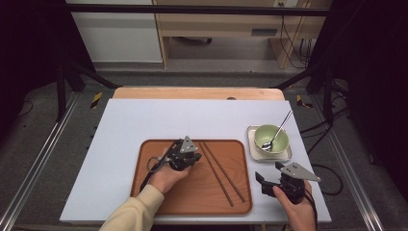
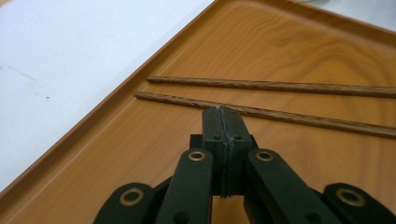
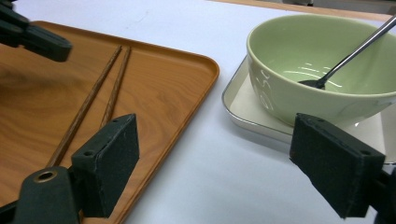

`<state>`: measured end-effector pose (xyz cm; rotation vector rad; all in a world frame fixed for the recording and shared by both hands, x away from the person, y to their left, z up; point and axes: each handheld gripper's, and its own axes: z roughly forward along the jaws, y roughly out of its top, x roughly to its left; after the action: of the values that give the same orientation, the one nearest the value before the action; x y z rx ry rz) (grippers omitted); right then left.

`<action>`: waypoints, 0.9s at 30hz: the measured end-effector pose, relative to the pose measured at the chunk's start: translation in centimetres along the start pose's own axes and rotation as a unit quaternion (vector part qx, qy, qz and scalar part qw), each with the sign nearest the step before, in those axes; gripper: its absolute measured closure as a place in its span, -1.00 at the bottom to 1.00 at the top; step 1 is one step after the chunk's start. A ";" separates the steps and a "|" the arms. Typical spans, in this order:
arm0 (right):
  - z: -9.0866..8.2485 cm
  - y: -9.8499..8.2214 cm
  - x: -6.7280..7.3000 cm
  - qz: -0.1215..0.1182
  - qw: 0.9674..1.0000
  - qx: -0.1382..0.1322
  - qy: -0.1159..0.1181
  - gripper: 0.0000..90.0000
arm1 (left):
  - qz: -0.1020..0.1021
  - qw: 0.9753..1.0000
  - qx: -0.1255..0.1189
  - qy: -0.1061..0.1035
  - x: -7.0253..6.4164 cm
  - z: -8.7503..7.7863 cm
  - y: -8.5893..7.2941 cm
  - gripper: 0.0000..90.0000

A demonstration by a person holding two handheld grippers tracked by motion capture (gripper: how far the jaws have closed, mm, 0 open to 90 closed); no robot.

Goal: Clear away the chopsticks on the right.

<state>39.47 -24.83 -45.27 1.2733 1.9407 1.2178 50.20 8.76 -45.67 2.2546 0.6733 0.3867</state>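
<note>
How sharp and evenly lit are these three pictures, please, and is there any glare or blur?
High view: table bright, surroundings dark, detail soft. Left gripper view: chopsticks and tray fairly sharp, light sheen on the wood, near linkage slightly soft. Right gripper view: bowl clear with small highlights inside, spoon glinting, near pads a little blurred.

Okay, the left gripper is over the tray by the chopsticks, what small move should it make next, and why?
Probably reopen. The left gripper has its jaws shut pad to pad with nothing between them, tip just short of the nearer of the two chopsticks lying flat on the wooden tray. Opening, then easing forward to straddle that stick, would likely allow a grip.
</note>
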 end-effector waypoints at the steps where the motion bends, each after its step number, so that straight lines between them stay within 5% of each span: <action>1: 0.0 0.0 0.0 0.001 1.000 0.002 0.001 -0.64 | -0.001 1.000 0.004 0.001 0.1 0.3 0.0 1.00; 14: 0.0 0.0 0.0 0.002 1.000 0.010 0.013 -0.61 | -0.002 1.000 0.025 0.011 0.8 2.5 0.4 0.99; 27: 0.2 -0.1 0.1 0.001 1.000 0.016 0.019 -0.60 | -0.006 1.000 0.012 -0.001 -0.2 4.2 1.7 0.99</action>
<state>39.53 -24.67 -45.44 1.2762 1.9935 1.2249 52.58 5.24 -47.32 2.2710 0.6941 0.3721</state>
